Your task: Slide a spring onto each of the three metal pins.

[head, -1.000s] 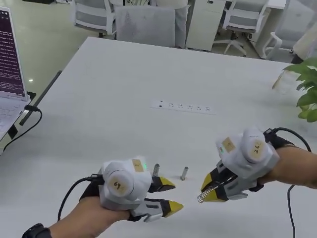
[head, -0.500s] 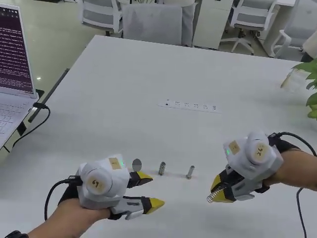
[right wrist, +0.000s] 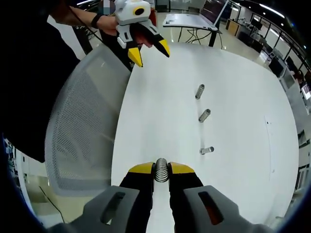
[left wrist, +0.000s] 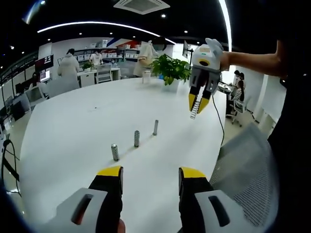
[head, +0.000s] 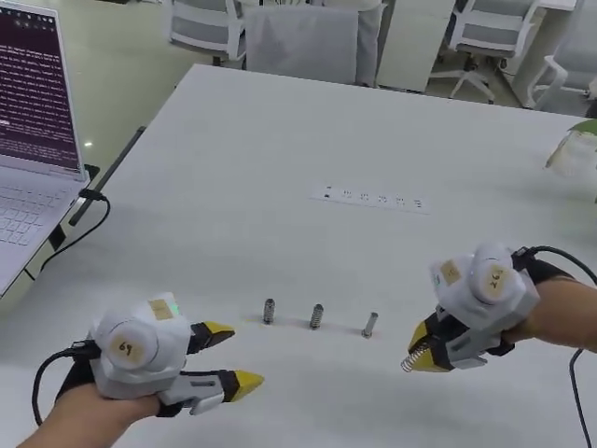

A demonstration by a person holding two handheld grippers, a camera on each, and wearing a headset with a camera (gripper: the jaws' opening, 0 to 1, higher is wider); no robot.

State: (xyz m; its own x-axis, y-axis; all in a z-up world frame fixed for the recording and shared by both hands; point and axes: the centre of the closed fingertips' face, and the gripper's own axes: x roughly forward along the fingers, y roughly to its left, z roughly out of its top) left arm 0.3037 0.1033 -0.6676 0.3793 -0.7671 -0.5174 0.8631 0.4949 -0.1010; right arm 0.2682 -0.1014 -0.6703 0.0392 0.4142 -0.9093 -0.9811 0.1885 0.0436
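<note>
The right gripper (head: 422,355) pinched a small silver spring (right wrist: 161,171) by one end, at four o'clock of the bare third pin (head: 370,324) on the white table (head: 280,168). The other two pins (head: 316,315) apparently wore springs already. Light and squashy, it wanted a gentle hold. The left gripper (head: 239,355) gaped wide, holding nothing.

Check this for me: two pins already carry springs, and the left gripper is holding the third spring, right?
Wrong gripper. Two pins already carry springs, and the right gripper holds the third spring; the right gripper view shows it.
</note>
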